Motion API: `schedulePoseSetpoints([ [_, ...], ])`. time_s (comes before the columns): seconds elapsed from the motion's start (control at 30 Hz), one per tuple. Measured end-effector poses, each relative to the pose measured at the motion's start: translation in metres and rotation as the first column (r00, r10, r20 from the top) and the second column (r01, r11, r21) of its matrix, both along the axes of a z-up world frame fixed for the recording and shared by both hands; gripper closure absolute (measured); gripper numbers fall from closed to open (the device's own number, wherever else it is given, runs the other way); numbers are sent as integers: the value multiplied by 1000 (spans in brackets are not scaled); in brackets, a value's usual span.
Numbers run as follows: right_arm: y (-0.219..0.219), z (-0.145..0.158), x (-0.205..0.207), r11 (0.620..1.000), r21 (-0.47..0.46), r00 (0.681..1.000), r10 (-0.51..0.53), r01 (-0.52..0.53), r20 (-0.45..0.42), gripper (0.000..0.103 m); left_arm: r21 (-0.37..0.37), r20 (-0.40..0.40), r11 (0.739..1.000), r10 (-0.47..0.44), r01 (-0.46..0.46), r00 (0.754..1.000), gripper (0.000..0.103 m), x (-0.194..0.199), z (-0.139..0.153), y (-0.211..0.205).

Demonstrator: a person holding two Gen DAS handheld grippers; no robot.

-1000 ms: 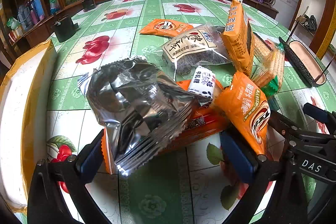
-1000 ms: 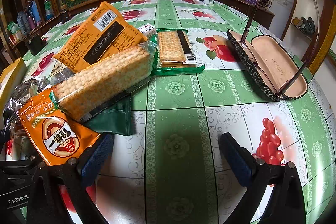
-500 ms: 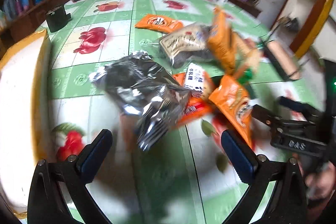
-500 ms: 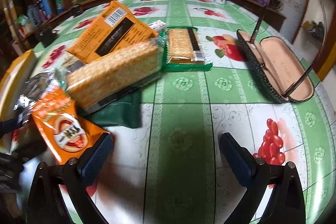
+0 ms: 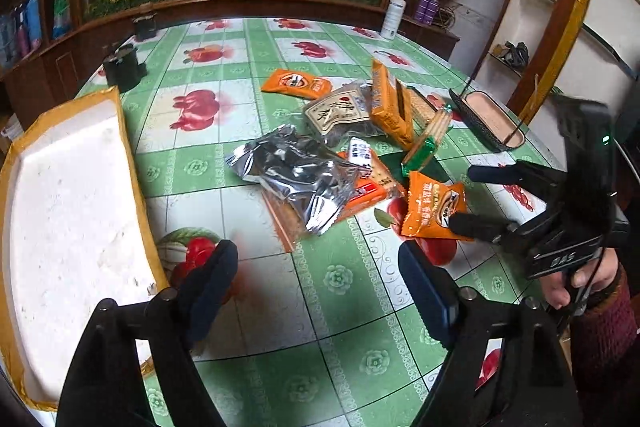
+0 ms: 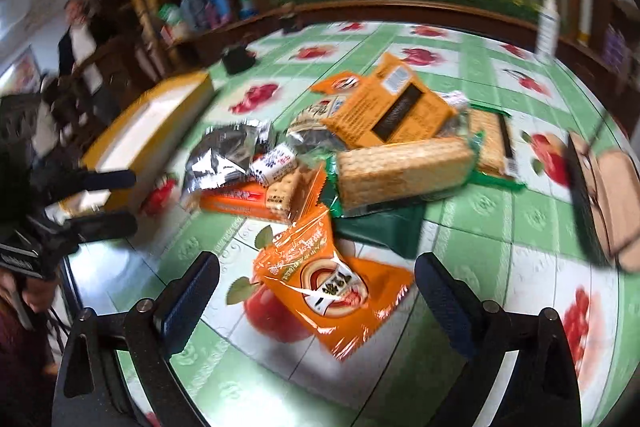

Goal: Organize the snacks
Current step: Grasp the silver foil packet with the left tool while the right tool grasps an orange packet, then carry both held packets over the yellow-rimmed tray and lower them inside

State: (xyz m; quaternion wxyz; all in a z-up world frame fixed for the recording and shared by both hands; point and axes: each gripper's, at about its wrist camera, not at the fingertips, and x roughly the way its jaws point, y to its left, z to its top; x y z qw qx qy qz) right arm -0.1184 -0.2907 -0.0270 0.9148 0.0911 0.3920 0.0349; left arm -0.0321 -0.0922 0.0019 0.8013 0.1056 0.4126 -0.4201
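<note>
A pile of snacks lies mid-table: a silver foil packet [image 5: 296,179], a clear pack of crackers [image 6: 400,171], a big orange pack [image 6: 392,111] and a small orange packet [image 6: 332,287]. My left gripper [image 5: 320,283] hovers short of the pile over bare tablecloth. Its jaws are closing with nothing between them. My right gripper [image 6: 318,297] is open, and the small orange packet [image 5: 434,207] lies on the table between its fingers; the pads do not press on it. In the left wrist view the right gripper [image 5: 480,199] reaches in from the right.
A white foam box with yellow taped edges [image 5: 68,227] stands at the table's left. An open glasses case [image 5: 488,119] lies right of the pile. A black holder [image 5: 124,67] and a white spray bottle [image 5: 394,15] stand at the far edge. A hand and dark red sleeve [image 5: 600,327] hold the right gripper.
My left gripper has drawn back and up from the silver packet, and its jaws have narrowed. The right gripper has swung left toward the pile; the small orange packet now lies between its fingers.
</note>
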Motion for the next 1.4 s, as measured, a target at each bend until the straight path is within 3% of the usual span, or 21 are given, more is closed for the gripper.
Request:
schedulePoseSetpoints([
  [0.23,7,-19,26,997,-45,997,52,-54,-50,6,-14,-29,1000,14,-14,999,21,0,1,4],
  [0.3,11,-25,23,996,-46,993,76,-80,-91,30,-13,-40,1000,21,-21,999,21,2,1,2],
  [0.4,16,-23,10,994,-80,994,70,-77,-85,48,-17,-73,999,41,-43,996,21,9,2,0],
  [0.53,7,-23,-2,1000,11,997,23,-23,-68,49,-35,-139,994,101,-107,985,21,27,5,-15],
  [0.6,-7,-25,-8,991,134,999,-1,7,-48,49,-22,-169,989,140,-146,976,21,38,3,-26],
  [0.73,-19,-30,-20,962,272,1000,-21,26,-20,49,26,-172,974,226,-225,959,21,58,-2,-52],
  [0.87,-22,-29,-24,952,303,999,-40,41,-11,49,99,-190,957,287,-272,939,25,71,-24,-66],
  [0.93,-26,-30,-26,942,334,999,-42,42,-7,49,86,-211,962,271,-258,939,39,72,-33,-69],
  [1.0,-28,-30,-27,938,344,999,-50,49,-6,49,70,-167,961,277,-269,946,49,67,-31,-67],
  [1.4,-32,-29,-26,931,361,998,-55,50,5,49,-18,-164,966,252,-258,954,50,51,-11,-29],
])
